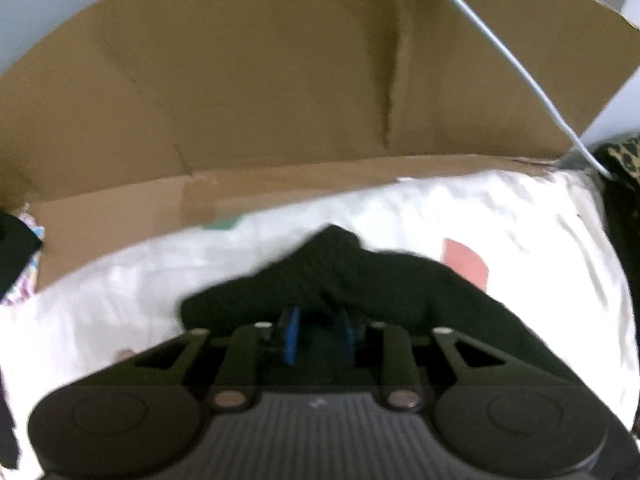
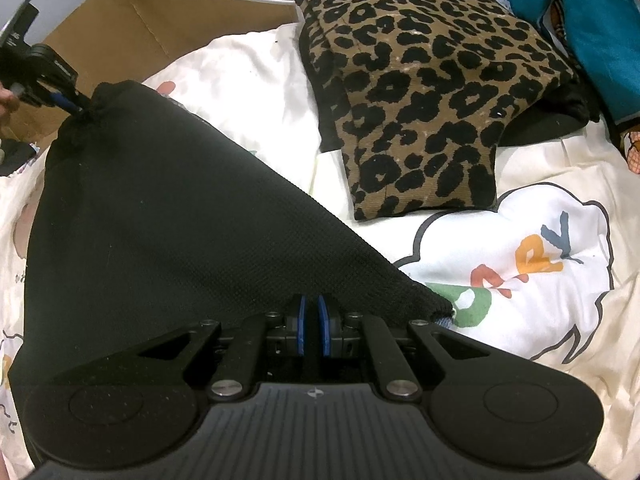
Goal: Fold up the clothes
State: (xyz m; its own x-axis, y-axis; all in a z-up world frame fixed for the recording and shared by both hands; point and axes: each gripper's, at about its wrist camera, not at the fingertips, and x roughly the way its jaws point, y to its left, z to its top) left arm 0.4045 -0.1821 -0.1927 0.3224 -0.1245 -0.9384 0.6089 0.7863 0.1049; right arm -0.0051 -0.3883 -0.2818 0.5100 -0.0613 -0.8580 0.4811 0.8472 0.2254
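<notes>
My left wrist view is smeared with motion blur, and the white printed bedsheet (image 1: 460,216) is blown out to glare. My right wrist view is sharp and evenly lit, with soft shadows. Both views curve strongly and darken at the corners.

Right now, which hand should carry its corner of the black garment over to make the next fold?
Probably the left tool: it pinches the far corner of the black garment, while the right tool clamps the near corner.
</notes>
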